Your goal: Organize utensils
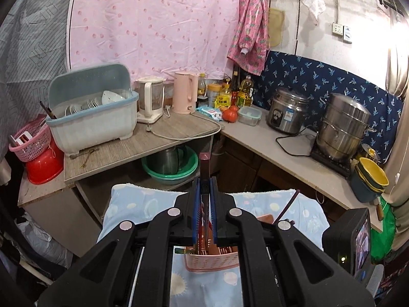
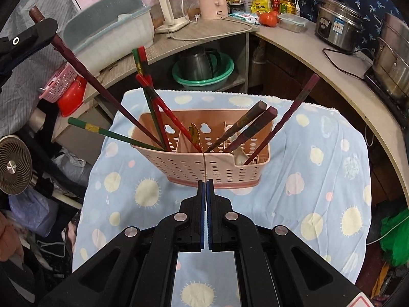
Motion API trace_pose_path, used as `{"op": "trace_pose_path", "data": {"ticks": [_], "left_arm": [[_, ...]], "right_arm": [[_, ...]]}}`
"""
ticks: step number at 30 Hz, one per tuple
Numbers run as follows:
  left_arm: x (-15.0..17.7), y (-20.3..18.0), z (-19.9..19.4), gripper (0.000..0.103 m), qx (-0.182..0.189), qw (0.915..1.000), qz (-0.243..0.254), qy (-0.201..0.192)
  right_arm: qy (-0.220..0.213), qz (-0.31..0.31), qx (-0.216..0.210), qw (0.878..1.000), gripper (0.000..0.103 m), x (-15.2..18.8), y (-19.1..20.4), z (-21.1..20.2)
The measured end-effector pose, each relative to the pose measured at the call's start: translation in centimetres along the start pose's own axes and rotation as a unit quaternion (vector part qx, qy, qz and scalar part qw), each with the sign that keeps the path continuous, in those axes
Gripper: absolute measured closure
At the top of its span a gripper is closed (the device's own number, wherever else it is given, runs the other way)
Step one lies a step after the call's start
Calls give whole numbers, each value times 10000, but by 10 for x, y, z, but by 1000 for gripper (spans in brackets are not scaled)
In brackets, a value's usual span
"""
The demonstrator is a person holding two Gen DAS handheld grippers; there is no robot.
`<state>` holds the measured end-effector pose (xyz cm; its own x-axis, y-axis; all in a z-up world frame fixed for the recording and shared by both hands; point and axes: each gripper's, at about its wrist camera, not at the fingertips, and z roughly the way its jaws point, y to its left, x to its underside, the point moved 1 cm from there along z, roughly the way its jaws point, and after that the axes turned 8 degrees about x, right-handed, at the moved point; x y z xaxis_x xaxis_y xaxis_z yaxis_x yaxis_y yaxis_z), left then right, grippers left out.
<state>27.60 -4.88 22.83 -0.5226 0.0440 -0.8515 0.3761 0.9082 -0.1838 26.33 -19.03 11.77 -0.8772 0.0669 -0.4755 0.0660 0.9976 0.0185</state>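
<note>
Right gripper (image 2: 206,183) pinches a thin gold utensil (image 2: 197,138); left gripper (image 1: 205,186) clamps a dark chopstick (image 1: 205,165). Sorting underway; next, lower each into a caddy (image 2: 202,162) compartment.

- Left gripper (image 1: 205,192): matte black plastic frame, two angled arms, four round silver screw heads.
- Its fingers (image 1: 196,204) are lined with ribbed blue pads.
- Right gripper (image 2: 206,186): same black build, silver screws, blue pads.
- A small screen (image 1: 361,243) sits on a black housing at the right of the left view.
</note>
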Motion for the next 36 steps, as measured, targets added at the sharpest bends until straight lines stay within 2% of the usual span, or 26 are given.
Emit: {"op": "trace_pose_path", "data": {"ticks": [4,9,13,36], "left_arm": [[4,6,6,95,14,9999,-134,75],[8,9,4,70,-85,9999,-133,21],[13,10,1,70,-98,9999,-112,3],[53,2,0,70,-170,9993,27,332]], "right_arm": [[-121,145,-16,9998,98,-6,0,0],[-408,302,-46,9987,87,-5,2,-7],[-670,441,-72,9968,82,-2,0,-14],[-1034,616,-54,9927,82,18,0,-41]]}}
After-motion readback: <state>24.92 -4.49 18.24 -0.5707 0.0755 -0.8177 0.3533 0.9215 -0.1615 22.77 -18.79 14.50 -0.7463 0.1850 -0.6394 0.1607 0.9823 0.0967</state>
